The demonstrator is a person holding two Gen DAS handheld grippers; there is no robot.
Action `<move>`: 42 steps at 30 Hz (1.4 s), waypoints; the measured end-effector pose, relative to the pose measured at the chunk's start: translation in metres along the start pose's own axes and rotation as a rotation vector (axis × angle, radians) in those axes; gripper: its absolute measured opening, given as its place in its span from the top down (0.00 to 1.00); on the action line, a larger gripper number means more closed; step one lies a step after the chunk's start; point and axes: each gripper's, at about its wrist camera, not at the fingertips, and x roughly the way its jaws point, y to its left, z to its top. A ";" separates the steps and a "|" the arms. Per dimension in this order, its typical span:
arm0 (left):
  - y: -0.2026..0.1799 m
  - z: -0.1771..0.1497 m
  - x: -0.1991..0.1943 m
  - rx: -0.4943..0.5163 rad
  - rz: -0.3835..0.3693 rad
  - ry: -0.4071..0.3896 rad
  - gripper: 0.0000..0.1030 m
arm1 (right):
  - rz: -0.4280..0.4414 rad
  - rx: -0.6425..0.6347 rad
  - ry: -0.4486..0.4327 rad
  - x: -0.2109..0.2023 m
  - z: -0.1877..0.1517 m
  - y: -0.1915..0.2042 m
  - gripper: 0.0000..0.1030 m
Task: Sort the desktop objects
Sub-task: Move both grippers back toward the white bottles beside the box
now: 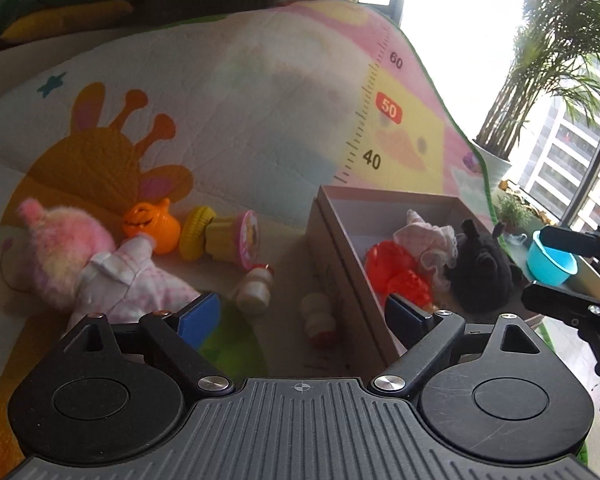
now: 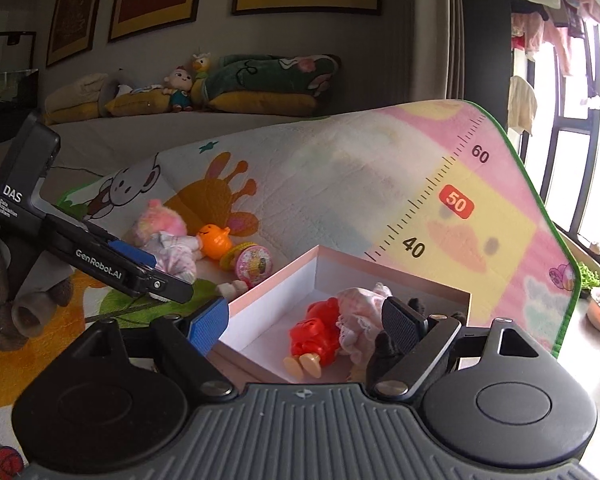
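Observation:
An open cardboard box [image 1: 332, 248] [image 2: 272, 280] stands on the play mat. In it lie a red doll [image 1: 396, 272] [image 2: 316, 332], a pink frilly dress [image 1: 428, 240] [image 2: 360, 308] and a black plush [image 1: 480, 276]. Left of the box are a pink-haired doll [image 1: 60, 248] [image 2: 164, 224], an orange pumpkin toy [image 1: 152, 224] [image 2: 216, 240], a yellow and pink toy [image 1: 220, 234] [image 2: 252, 260] and two small white bottles [image 1: 256, 290] [image 1: 318, 318]. My left gripper [image 1: 302, 316] [image 2: 164, 272] is open above the bottles, holding nothing. My right gripper [image 2: 306, 326] [image 1: 560, 272] hangs open over the box.
The mat [image 1: 260, 100] with a printed ruler slopes up behind the toys. A blue bowl [image 1: 550, 264] and potted plants [image 1: 496, 160] stand by the window on the right. A sofa with cushions and plush toys [image 2: 220, 88] lies behind the mat.

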 end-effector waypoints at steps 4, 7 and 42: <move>0.005 -0.032 -0.006 -0.017 0.038 0.025 0.09 | 0.059 0.062 0.042 -0.003 -0.013 0.014 0.18; 0.001 -0.052 -0.002 -0.045 0.035 0.066 0.09 | 0.072 0.134 0.105 0.005 -0.030 0.022 0.18; -0.013 -0.081 0.001 -0.036 0.132 0.016 0.02 | 0.094 -0.018 0.245 0.054 -0.064 0.061 0.76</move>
